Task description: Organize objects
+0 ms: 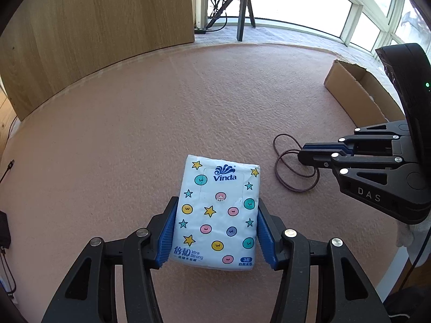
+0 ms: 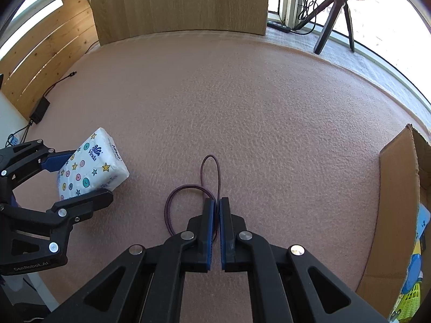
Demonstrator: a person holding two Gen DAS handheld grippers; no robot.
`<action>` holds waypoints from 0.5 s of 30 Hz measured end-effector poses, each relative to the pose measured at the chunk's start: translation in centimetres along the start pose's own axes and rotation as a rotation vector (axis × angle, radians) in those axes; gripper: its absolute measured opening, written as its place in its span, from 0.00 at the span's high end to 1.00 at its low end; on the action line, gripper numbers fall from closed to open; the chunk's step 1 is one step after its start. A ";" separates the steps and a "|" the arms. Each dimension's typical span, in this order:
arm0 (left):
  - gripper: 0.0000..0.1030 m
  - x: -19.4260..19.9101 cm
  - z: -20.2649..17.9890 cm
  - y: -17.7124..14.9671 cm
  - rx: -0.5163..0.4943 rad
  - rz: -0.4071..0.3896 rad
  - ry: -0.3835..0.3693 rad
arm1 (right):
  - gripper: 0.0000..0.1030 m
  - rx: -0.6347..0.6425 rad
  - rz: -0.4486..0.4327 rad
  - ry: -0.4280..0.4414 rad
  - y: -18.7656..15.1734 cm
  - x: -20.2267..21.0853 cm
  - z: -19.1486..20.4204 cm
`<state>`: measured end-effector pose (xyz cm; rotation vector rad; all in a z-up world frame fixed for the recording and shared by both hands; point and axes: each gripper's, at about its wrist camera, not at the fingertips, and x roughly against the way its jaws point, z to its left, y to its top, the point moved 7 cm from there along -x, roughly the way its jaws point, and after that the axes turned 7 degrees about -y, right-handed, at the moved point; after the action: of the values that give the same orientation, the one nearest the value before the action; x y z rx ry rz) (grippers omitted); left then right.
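Blue pads, left wrist view: left gripper clamps the tissue pack by its sides on the pink mat.
Right wrist view: right gripper closed, apparently pinching the purple cord.
Advice: lift both gently toward the cardboard box.

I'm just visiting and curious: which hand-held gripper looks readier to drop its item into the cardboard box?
Probably the right hand-held gripper: it is shut on the purple cord loop, and the cardboard box sits on its side. The left hand-held gripper with the tissue pack is farther away.
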<state>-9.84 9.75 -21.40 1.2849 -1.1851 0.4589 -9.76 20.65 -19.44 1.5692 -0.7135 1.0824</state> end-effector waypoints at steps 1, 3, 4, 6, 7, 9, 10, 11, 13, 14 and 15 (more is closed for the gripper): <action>0.45 0.1 -0.1 0.1 0.001 -0.003 -0.001 | 0.96 -0.008 -0.001 0.004 -0.1 0.2 -0.2; 0.45 0.4 -0.2 0.2 -0.001 -0.007 -0.003 | 0.96 -0.022 -0.006 0.007 -0.1 0.5 -0.5; 0.45 0.6 -0.3 0.2 -0.002 -0.009 -0.003 | 0.96 -0.027 -0.009 0.008 -0.1 0.7 -0.6; 0.45 0.9 -0.5 0.2 -0.005 -0.012 -0.005 | 0.96 -0.040 -0.017 0.012 -0.1 1.2 -0.9; 0.45 1.0 -0.6 0.2 -0.007 -0.013 -0.005 | 0.96 -0.048 -0.024 0.015 -0.1 1.5 -1.1; 0.45 1.2 -0.8 0.2 -0.006 -0.017 -0.006 | 0.96 -0.064 -0.035 0.021 -0.1 2.1 -1.4; 0.45 1.3 -0.8 0.2 -0.006 -0.018 -0.007 | 0.96 -0.072 -0.041 0.023 -0.1 2.5 -1.6; 0.45 1.4 -0.8 0.2 -0.005 -0.019 -0.006 | 0.96 -0.078 -0.047 0.027 -0.1 2.8 -1.7; 0.45 1.6 -0.9 0.3 -0.002 -0.022 -0.009 | 0.96 -0.089 -0.058 0.030 -0.2 3.5 -2.0; 0.45 1.7 -1.0 0.3 -0.002 -0.024 -0.009 | 0.96 -0.093 -0.063 0.032 -0.2 3.9 -2.2; 0.45 1.8 -1.0 0.4 -0.003 -0.026 -0.010 | 0.96 -0.099 -0.067 0.034 -0.3 4.2 -2.3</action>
<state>-9.04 10.16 -19.50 1.2996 -1.1755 0.4322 -8.43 23.31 -15.62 1.4771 -0.6767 1.0068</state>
